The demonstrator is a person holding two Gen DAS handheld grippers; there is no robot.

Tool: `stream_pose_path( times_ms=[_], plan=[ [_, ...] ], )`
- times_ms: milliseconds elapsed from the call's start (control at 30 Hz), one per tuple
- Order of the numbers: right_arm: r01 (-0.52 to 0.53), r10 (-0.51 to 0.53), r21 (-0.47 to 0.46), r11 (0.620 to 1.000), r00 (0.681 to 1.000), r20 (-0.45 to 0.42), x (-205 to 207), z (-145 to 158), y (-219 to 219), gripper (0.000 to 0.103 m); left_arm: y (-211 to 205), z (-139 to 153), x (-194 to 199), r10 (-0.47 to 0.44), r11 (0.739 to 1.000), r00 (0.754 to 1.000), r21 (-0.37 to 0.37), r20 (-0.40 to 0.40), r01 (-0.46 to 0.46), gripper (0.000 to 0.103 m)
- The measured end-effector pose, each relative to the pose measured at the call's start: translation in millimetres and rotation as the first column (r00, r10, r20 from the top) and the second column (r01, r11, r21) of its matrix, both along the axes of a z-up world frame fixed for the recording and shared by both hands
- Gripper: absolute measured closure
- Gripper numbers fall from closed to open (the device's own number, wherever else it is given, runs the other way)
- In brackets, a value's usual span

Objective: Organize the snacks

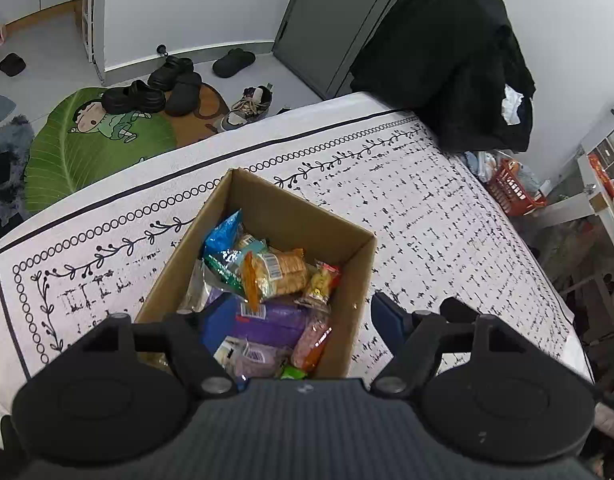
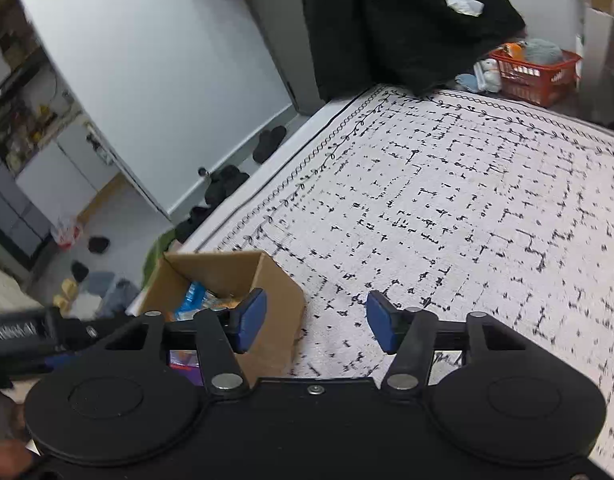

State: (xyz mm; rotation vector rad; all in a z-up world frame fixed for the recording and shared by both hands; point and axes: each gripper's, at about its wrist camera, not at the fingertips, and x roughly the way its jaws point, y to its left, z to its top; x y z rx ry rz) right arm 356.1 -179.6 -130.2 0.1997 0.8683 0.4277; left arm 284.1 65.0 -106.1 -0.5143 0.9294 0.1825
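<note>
Cardboard box point(image 1: 349, 280) of snack packets point(image 1: 277, 274) sits on the patterned cloth point(image 2: 467, 200) — light, crinkly, slippery; pinch a sealed edge. Left gripper point(image 1: 303, 316) and right gripper point(image 2: 315, 320) gape wide, empty.

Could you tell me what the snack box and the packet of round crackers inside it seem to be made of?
The box looks like plain brown corrugated cardboard with a matte finish: its cut rim shows some thickness, and its corners are folded. The cracker packet seems to be thin clear plastic film, glossy and crinkled; the crackers show through it, and it carries a white barcode label.
</note>
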Motion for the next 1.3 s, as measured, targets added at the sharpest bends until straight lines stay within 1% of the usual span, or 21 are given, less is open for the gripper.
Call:
stream_pose_path(
  times_ms=[67, 100, 167, 267, 400, 467, 533, 600, 633, 833, 1000, 1167, 1300],
  plan=[
    [0.009, -0.009, 0.005, 1.0, 1.0, 0.006, -7.9, 7.2, -3.9, 0.037, -0.5, 4.0, -5.5, -0.003, 1.0, 1.0, -0.01, 0.008, 0.003, 0.029],
    [0.016, -0.016, -0.01, 1.0, 1.0, 0.018, -14.3, 12.1, -4.7, 0.034, -0.8, 6.7, -8.6, -0.004, 1.0, 1.0, -0.013, 0.012, 0.004, 0.029],
    [0.025, -0.024, -0.026, 0.999, 0.999, 0.038, -25.6, 20.1, -5.0, 0.024, -1.7, 12.8, -14.8, -0.007, 1.0, 1.0, -0.011, 0.019, 0.007, 0.027],
    [0.031, -0.029, -0.035, 0.999, 0.998, 0.047, -39.6, 29.3, -8.0, 0.019, -3.2, 22.0, -25.0, -0.017, 1.0, 0.999, -0.003, 0.039, 0.017, 0.022],
    [0.045, -0.042, -0.049, 0.998, 0.998, 0.056, -56.1, 39.6, -13.0, 0.012, -4.5, 30.5, -38.4, -0.027, 1.0, 0.998, 0.005, 0.048, 0.027, 0.018],
    [0.054, -0.05, -0.056, 0.997, 0.997, 0.062, -64.6, 44.2, -16.0, 0.008, -5.9, 35.5, -46.4, -0.049, 0.999, 0.997, 0.007, 0.065, 0.049, 0.018],
    [0.058, -0.054, -0.054, 0.997, 0.997, 0.063, -72.6, 48.7, -18.9, 0.006, -8.7, 39.9, -53.0, -0.063, 0.998, 0.996, 0.025, 0.068, 0.061, 0.017],
    [0.064, -0.059, -0.059, 0.996, 0.996, 0.073, -82.3, 54.7, -21.5, 0.003, -8.8, 44.2, -60.5, -0.067, 0.998, 0.995, 0.017, 0.075, 0.065, 0.012],
    [0.068, -0.063, -0.062, 0.996, 0.995, 0.079, -86.4, 57.8, -22.7, 0.0, -9.0, 46.9, -64.5, -0.066, 0.998, 0.994, 0.012, 0.082, 0.065, 0.012],
    [0.075, -0.069, -0.065, 0.995, 0.993, 0.092, -111.4, 71.8, -31.9, 0.0, -12.2, 62.6, -88.0, -0.073, 0.997, 0.99, 0.019, 0.118, 0.071, 0.001],
    [0.066, -0.055, -0.089, 0.994, 0.991, 0.124, -133.7, 84.5, -34.4, 0.0, -17.0, 75.7, -107.9, -0.096, 0.995, 0.984, 0.029, 0.148, 0.093, 0.0],
    [0.085, -0.07, -0.092, 0.992, 0.985, 0.157, -155.9, 97.3, -41.0, 0.0, -22.4, 90.0, -129.9, -0.114, 0.993, 0.977, 0.056, 0.181, 0.105, 0.0],
    [0.094, -0.073, -0.101, 0.99, 0.979, 0.19, -174.2, 106.7, -45.0, 0.0, -27.3, 97.7, -146.7, -0.123, 0.991, 0.974, 0.082, 0.192, 0.109, 0.0]
  ],
)
